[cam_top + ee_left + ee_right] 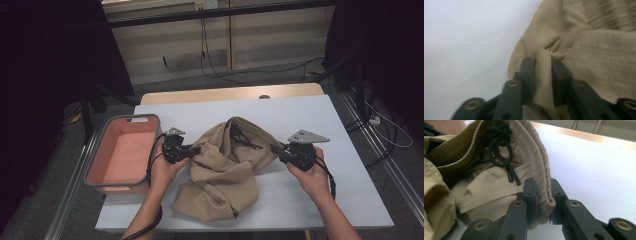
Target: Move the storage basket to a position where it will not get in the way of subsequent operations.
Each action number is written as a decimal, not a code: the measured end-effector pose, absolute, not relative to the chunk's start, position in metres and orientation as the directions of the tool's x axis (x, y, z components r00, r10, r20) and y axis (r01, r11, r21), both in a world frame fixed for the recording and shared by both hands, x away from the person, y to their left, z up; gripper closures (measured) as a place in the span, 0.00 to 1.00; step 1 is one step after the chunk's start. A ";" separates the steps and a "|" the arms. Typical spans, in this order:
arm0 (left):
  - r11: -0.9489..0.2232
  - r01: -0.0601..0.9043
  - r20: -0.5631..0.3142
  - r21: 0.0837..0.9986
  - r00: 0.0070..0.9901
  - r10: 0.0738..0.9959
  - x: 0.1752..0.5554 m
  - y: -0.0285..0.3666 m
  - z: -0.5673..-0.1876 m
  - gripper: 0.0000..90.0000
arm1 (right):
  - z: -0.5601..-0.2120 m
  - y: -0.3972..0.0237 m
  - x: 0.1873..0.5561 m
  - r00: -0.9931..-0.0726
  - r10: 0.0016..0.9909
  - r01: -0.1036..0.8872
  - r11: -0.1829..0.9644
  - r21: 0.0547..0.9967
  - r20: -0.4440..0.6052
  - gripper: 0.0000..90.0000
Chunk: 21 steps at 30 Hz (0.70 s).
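Note:
A crumpled pair of tan trousers [225, 175] lies in the middle of the white table [300, 112]. A black drawstring [501, 152] hangs inside the elastic waistband [541, 157]. My left gripper [197, 149] is at the garment's left edge. In the left gripper view a fold of the tan cloth [544, 72] fills the gap between its jaws [543, 61], which pinch it. My right gripper [274, 148] is at the garment's right edge. Its jaws [541, 182] clamp the gathered waistband end [546, 200].
A pink bin with a grey rim [97, 160] stands at the table's left edge, close to my left hand. A wooden strip [225, 92] runs along the table's far edge. Cables [210, 65] lie on the floor beyond it.

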<state>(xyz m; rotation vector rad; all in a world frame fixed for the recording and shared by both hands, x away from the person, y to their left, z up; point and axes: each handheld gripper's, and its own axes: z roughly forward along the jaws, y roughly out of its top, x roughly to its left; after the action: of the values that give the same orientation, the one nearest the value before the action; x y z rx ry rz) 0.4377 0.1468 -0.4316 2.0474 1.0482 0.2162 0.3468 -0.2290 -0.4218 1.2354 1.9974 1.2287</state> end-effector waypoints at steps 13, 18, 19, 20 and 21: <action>-0.340 0.501 -0.129 0.796 0.689 0.713 0.437 0.122 -0.403 0.26 | -0.426 -0.212 0.349 -0.505 0.863 0.437 0.228 0.870 0.027 0.88; -0.336 0.466 -0.114 0.818 0.705 0.700 0.437 0.110 -0.397 0.19 | -0.426 -0.209 0.349 -0.510 0.860 0.439 0.232 0.868 0.028 0.88; -0.336 0.461 -0.114 0.821 0.711 0.694 0.437 0.108 -0.397 0.17 | -0.426 -0.208 0.350 -0.511 0.859 0.438 0.234 0.868 0.026 0.88; -0.337 0.455 -0.115 0.824 0.717 0.687 0.437 0.105 -0.397 0.17 | -0.426 -0.207 0.350 -0.511 0.859 0.440 0.234 0.867 0.027 0.88; -0.356 0.443 -0.108 0.823 0.737 0.667 0.436 0.100 -0.396 0.16 | -0.427 -0.206 0.349 -0.513 0.858 0.439 0.239 0.866 0.023 0.88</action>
<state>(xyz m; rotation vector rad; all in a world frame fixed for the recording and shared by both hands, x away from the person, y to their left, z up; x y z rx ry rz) 0.4357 0.1000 -0.3958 2.0099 0.8421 0.3052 0.3494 -0.2060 -0.4266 1.1844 2.0558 1.2056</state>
